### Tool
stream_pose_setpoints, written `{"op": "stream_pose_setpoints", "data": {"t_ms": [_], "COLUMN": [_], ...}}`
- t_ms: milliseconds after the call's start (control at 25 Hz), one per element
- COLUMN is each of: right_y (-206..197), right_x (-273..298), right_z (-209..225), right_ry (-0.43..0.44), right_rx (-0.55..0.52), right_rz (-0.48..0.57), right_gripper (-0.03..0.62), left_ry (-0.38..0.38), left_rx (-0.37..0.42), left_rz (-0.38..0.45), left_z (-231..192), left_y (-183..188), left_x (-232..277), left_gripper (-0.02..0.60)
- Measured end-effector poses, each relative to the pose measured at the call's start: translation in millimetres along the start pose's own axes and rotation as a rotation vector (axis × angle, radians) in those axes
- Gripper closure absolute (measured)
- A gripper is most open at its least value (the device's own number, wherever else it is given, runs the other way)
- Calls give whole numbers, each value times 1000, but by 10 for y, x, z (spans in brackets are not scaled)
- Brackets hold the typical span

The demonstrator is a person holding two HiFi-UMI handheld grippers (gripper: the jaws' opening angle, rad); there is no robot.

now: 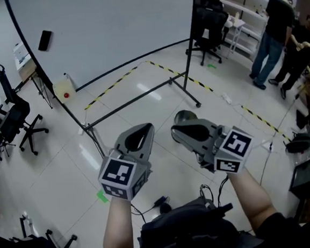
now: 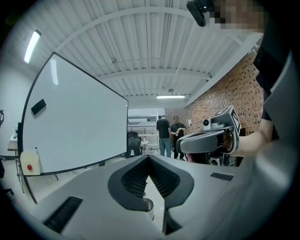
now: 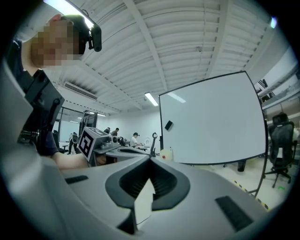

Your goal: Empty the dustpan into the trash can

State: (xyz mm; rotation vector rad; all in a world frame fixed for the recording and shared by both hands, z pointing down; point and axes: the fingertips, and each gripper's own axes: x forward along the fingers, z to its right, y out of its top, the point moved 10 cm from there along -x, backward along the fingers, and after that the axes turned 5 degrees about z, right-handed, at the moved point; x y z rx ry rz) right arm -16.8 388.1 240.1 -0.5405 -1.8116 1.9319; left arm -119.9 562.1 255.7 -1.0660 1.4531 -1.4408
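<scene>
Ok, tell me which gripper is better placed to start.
Neither yet. The left gripper and right gripper hang side by side above the floor, both shut and empty, and the task's things show in no view.

Left gripper (image 1: 146,129) beside right gripper (image 1: 179,126); whiteboard (image 1: 109,27) ahead; chair (image 1: 14,119) left; people (image 1: 276,21) right.

Two grippers: the left gripper (image 1: 146,128) and the right gripper (image 1: 177,130). One whiteboard (image 1: 109,27), bearing one eraser (image 1: 45,39). One white jug (image 1: 64,88). Two chairs show plainly: a chair (image 1: 15,119) at left, another chair (image 1: 208,21) behind the whiteboard. Two people stand at right: a person (image 1: 276,26) and a second person (image 1: 299,48). Two green tape marks: one mark (image 1: 102,196), another mark (image 1: 210,65).
</scene>
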Motion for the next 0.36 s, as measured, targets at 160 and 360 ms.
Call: {"op": "stream_pose_setpoints", "data": {"t_ms": [160, 360], "right_y": [5, -15], "right_x": [12, 117], "right_z": [-22, -102], "right_ry": [-1, -9], "right_rx": [-3, -50], "right_rz": [-5, -35], "right_gripper": [588, 588], "left_ry": [-22, -17], "left_rx": [13, 6], "left_rz": [12, 23], "left_z": [16, -83], "left_y": [60, 53], "left_x": [56, 8], "left_gripper": [583, 583]}}
